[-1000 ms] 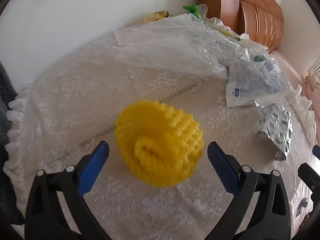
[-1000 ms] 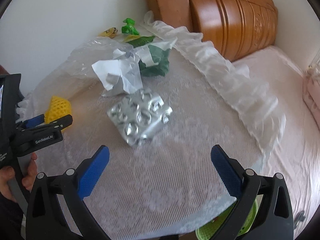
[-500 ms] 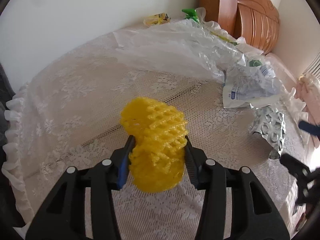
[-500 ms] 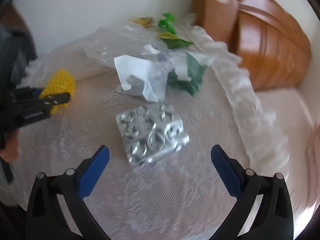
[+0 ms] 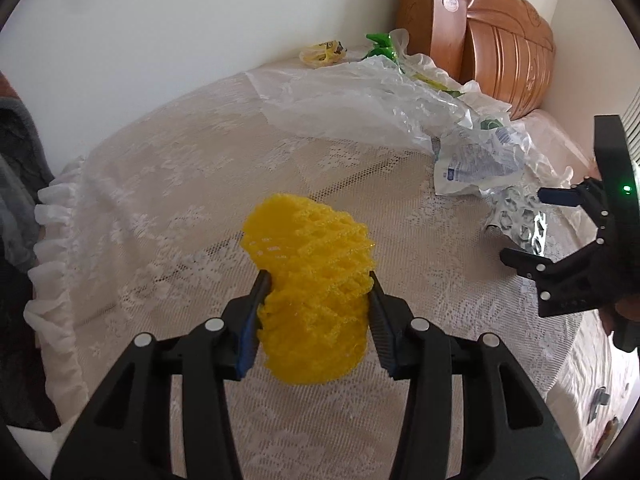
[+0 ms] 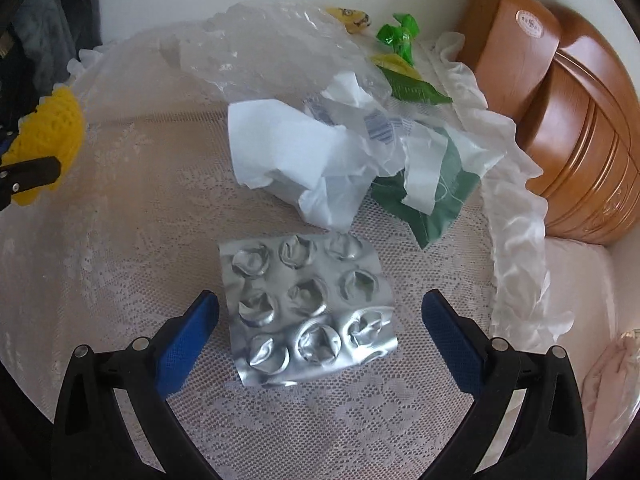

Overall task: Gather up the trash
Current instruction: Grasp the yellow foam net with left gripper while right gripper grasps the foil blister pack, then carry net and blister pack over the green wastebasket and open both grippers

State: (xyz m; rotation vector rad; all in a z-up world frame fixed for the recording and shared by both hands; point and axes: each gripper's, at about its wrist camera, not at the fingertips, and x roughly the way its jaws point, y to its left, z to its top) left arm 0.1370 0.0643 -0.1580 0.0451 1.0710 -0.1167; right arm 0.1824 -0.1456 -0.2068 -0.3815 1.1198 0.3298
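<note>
Firstly, left wrist view. Left gripper (image 5: 318, 304): clamped on the yellow foam net (image 5: 312, 292), both pads pressed into its sides, net squashed between them and held above the lace cloth (image 5: 160, 184). Clear plastic sheet (image 5: 360, 100): crumpled, toward the far side of the cloth. Printed white wrapper (image 5: 476, 160): just beyond the sheet's right end. Silver blister pack (image 5: 516, 224): below the wrapper, partly behind the right gripper (image 5: 532, 228), which enters from the right edge. Small yellow wrapper (image 5: 322, 53) and green wrapper (image 5: 380, 44): at the far edge, by the wall. Wooden headboard (image 5: 492, 40): top right.

Next, right wrist view. Right gripper (image 6: 320, 320): jaws wide apart, blue pads either side of the blister pack (image 6: 308, 312), not touching it; pack lies flat on the cloth (image 6: 120, 240). White paper (image 6: 296, 160): crumpled, just beyond the pack. Dark green bag (image 6: 436, 204): beside the paper, right. Plastic sheet (image 6: 264, 48): behind. Foam net (image 6: 48, 132): far left, in the left gripper's tip.
</note>
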